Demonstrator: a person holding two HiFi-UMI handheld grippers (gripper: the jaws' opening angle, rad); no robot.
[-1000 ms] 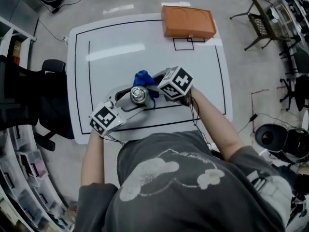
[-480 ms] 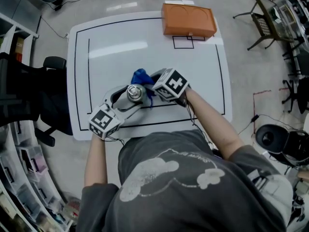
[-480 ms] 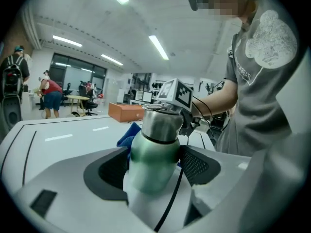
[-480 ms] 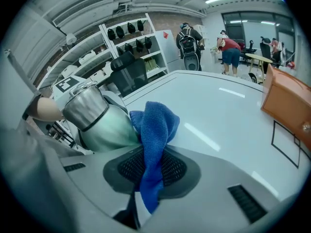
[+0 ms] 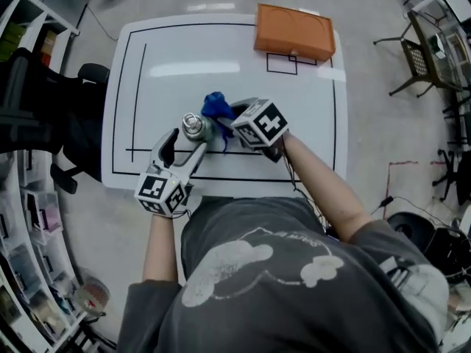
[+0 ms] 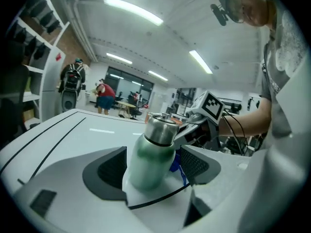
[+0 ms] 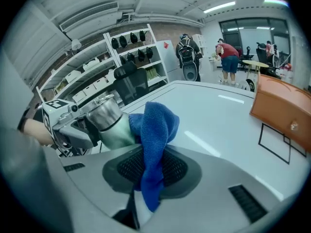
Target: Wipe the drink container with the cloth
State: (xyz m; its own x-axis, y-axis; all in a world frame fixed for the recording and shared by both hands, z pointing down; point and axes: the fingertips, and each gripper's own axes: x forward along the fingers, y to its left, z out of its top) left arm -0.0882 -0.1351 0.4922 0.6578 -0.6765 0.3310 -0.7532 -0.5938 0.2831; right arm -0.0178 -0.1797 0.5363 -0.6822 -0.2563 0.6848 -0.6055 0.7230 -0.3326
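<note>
A green drink bottle (image 5: 193, 127) with a steel cap sits tilted between the wide-set jaws of my left gripper (image 5: 189, 135), which grips its body. In the left gripper view the bottle (image 6: 145, 165) fills the gap of the left gripper (image 6: 151, 169). My right gripper (image 5: 229, 118) is shut on a blue cloth (image 5: 215, 106). The cloth (image 7: 156, 125) hangs from the right gripper (image 7: 153, 173) and lies against the bottle (image 7: 111, 124) just below its cap. Both are over the middle of the white table (image 5: 294, 109).
An orange box (image 5: 294, 31) lies at the table's far right edge, by a small black outlined square (image 5: 280, 63). Black border lines run round the tabletop. A black chair (image 5: 44, 101) and shelves (image 5: 26, 219) stand to the left, more chairs to the right.
The left gripper has carried the bottle left and farther from me and now points more straight ahead. The right gripper followed with the cloth, staying against the bottle.
</note>
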